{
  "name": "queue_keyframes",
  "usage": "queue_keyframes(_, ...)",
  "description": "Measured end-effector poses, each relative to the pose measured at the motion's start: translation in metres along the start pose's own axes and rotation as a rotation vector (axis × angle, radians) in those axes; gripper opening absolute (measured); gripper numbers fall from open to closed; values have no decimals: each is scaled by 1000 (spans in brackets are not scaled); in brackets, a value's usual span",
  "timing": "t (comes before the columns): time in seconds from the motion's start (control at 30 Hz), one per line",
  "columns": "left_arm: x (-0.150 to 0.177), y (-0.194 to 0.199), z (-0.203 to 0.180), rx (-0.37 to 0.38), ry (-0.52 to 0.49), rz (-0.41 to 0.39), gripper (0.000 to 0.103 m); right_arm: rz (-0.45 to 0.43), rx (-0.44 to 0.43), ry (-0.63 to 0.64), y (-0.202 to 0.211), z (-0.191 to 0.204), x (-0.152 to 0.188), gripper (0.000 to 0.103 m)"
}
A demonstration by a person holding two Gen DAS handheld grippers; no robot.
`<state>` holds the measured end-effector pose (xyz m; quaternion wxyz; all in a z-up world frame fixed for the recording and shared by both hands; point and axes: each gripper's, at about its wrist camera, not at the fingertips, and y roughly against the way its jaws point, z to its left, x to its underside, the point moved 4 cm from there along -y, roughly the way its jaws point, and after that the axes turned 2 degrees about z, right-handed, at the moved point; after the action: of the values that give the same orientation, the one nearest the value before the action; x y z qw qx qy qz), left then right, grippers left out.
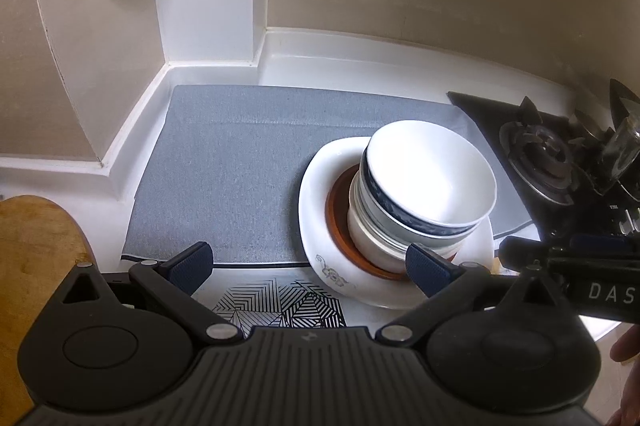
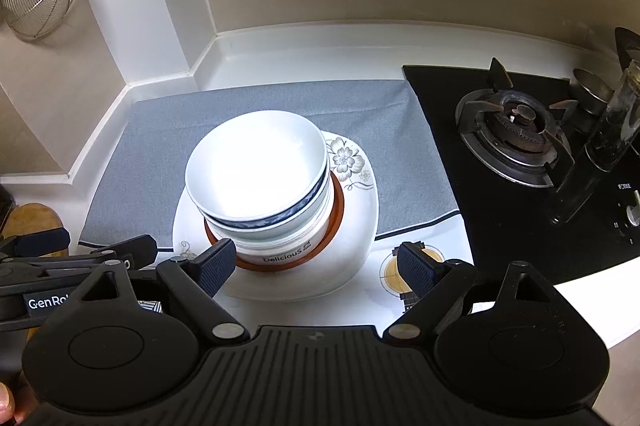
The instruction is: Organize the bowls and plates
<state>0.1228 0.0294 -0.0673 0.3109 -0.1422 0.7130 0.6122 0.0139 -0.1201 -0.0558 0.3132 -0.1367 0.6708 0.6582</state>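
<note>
Right gripper view alone shows bowl lettering.

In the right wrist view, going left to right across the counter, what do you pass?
Wooden board → grey mat → stack of bowls on the white plate → gas burner → glass bottle.
</note>
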Motion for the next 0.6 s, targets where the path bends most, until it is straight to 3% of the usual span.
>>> queue_keyframes(0.6,4,-6,4,2,11,16,102,20,-3,-3,-5,3,1,89)
